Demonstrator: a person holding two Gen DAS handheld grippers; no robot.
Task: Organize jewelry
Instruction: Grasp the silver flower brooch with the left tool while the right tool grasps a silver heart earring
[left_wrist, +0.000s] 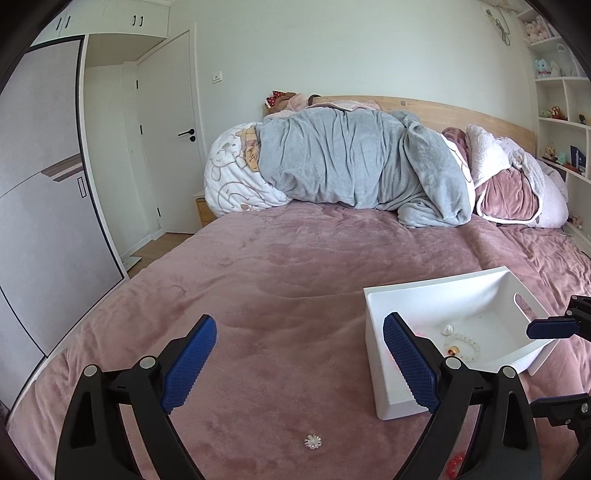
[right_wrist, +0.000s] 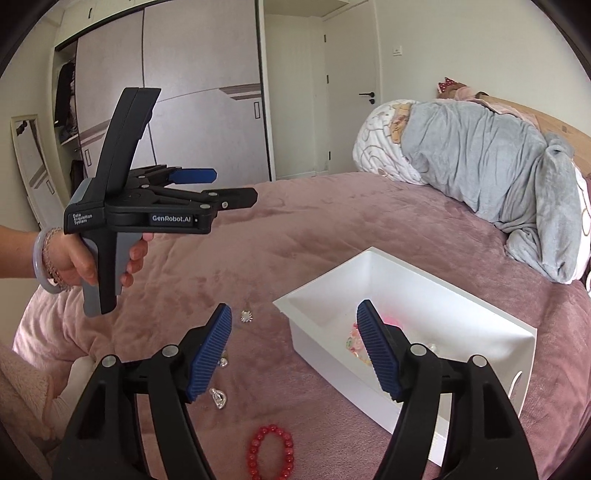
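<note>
Plush bedspread (left_wrist: 280, 266), smooth plastic bin (left_wrist: 491, 280)

A white rectangular bin (right_wrist: 436, 306) with a cut-out handle in one end wall sat open-topped on the pink bedspread. Inside it lay a bracelet of pale beads (left_wrist: 468, 345) with a small gold-and-red charm, a white heart-shaped piece (left_wrist: 448, 329) just beside it, and something pink (right_wrist: 391, 320) near one wall, partly hidden. Out on the bedspread, apart from the bin, a silvery flower-shaped brooch (left_wrist: 313, 441) lay flat. Nearer the bed's edge lay a clear, shiny trinket (right_wrist: 218, 398), another small clear piece (right_wrist: 224, 361) half hidden, and a bracelet of round red beads (right_wrist: 270, 453) spread in a loop.
</note>
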